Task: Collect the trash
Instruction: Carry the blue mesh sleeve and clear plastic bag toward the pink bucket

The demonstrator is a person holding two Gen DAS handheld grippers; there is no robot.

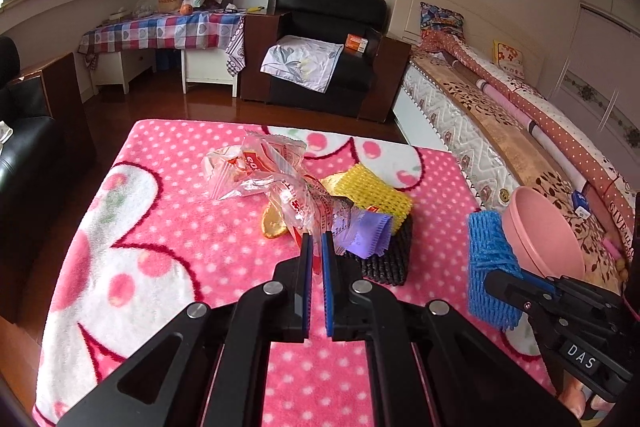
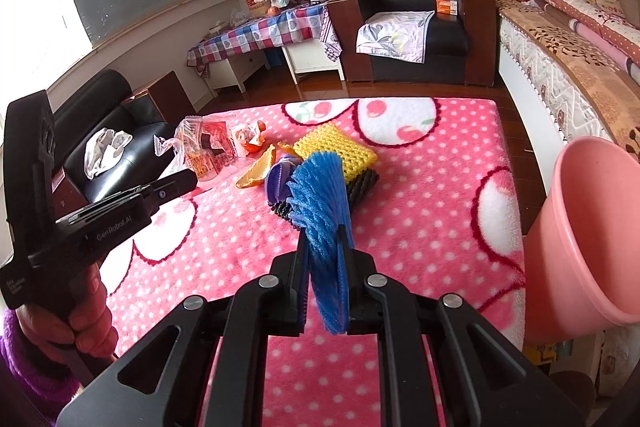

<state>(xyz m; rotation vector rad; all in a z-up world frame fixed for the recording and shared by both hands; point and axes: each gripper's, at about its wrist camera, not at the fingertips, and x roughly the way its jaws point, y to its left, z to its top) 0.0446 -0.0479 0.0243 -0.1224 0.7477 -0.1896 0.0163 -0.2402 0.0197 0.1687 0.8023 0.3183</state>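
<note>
My left gripper [image 1: 318,239] is shut on a clear plastic wrapper with red print [image 1: 276,171], which hangs lifted over the pink dotted blanket [image 1: 180,227]. In the right wrist view the left gripper [image 2: 188,181] comes in from the left with the clear wrapper [image 2: 204,147] at its tip. My right gripper [image 2: 324,233] is shut on a blue foam net [image 2: 318,195]. The left wrist view shows that right gripper [image 1: 491,281] and the blue net [image 1: 490,259] beside a pink bin [image 1: 540,231]. The pink bin [image 2: 584,227] stands at the blanket's right edge.
Still on the blanket [image 2: 420,227] lie a yellow foam net [image 2: 336,149], a black foam net [image 2: 362,187], a purple wrapper [image 2: 280,179] and orange peel [image 2: 256,173]. A bed [image 1: 500,131] runs along the right, a black armchair [image 1: 328,39] behind. A hand [image 2: 86,319] holds the left gripper.
</note>
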